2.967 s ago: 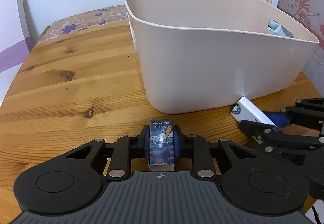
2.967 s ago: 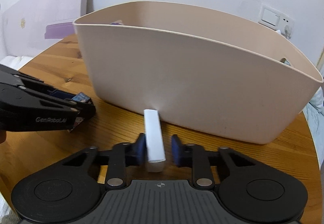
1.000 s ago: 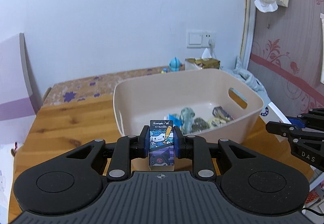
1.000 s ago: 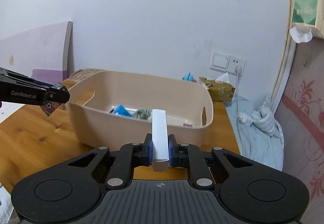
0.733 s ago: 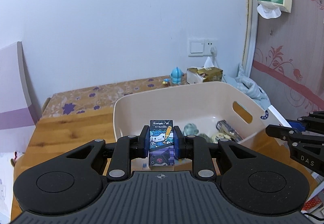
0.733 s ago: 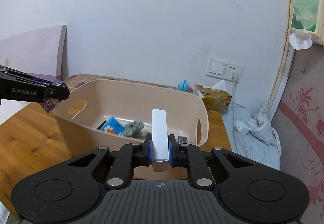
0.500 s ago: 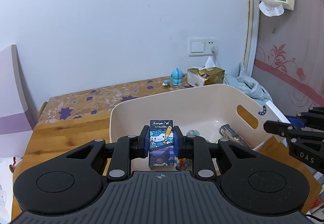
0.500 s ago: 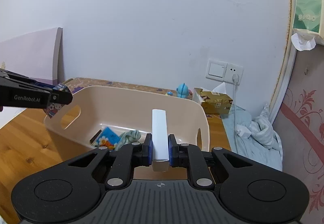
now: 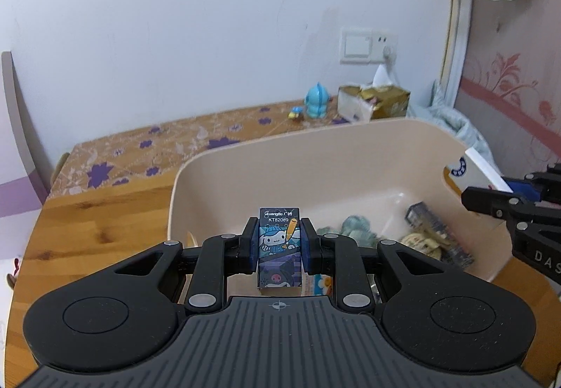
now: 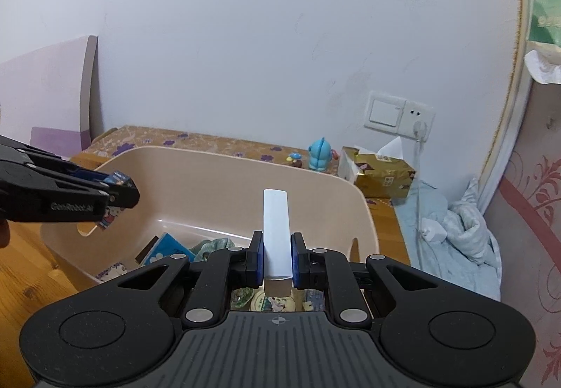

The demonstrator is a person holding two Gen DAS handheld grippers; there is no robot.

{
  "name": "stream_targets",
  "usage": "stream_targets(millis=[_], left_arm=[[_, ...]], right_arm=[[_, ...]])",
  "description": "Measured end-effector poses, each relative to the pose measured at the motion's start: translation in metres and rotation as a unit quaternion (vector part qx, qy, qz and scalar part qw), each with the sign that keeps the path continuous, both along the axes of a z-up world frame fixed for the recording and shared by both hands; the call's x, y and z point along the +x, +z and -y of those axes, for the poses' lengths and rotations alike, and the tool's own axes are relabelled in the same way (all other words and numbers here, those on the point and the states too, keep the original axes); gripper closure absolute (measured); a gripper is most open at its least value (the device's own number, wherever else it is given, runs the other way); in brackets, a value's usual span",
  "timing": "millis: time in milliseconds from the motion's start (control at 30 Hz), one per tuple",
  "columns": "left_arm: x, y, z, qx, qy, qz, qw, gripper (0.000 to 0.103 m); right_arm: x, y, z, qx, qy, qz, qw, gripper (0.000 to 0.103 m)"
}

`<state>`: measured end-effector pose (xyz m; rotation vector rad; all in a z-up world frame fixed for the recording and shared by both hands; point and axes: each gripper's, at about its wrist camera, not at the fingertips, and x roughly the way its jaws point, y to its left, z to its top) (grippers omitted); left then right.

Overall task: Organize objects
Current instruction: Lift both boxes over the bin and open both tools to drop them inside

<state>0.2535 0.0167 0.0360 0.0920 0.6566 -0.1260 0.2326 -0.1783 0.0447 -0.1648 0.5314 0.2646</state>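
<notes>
My left gripper (image 9: 279,246) is shut on a small cartoon-printed box (image 9: 279,240), held over the near left part of the beige bin (image 9: 252,156). From the right wrist view that same gripper (image 10: 119,193) reaches in from the left above the bin's rim (image 10: 224,156). My right gripper (image 10: 276,263) is shut on a slim white box (image 10: 276,230), held edge-up over the bin's right part. The left wrist view shows this white box (image 9: 470,170) and its gripper (image 9: 487,200) at the right edge. Several small items (image 9: 434,240) lie on the bin's floor.
The bin stands on a wooden table (image 9: 87,237). Behind it lies a purple-flowered cloth (image 9: 168,146) with a blue figurine (image 9: 317,100) and a gold tissue box (image 9: 377,102) by the wall. Crumpled blue bedding (image 10: 452,233) fills the right side.
Both grippers have moved forward over the bin with their boxes still gripped. The bin's inside now fills the lower part of both views, where its outer wall showed three seconds ago.
</notes>
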Motion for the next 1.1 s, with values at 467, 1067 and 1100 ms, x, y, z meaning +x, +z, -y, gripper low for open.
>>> stream_targets(millis=[467,1067,1100], left_arm=[[0.019,-0.028,0.008,0.006,-0.003,-0.066,0.9978,0.08],[-0.002,-0.009,0.016,0.009,0.019,-0.047,0.9987,0.028],[-0.005,-0.007,0.016,0.009,0.02,-0.043,0.9988,0.024]], right_arm=[[0.031,-0.032,-0.008,-0.025,0.009,-0.058,0.998,0.088],[0.019,-0.019,0.002,0.001,0.0,-0.045,0.999,0.043],[0.016,-0.017,0.003,0.003,-0.003,-0.04,0.999,0.037]])
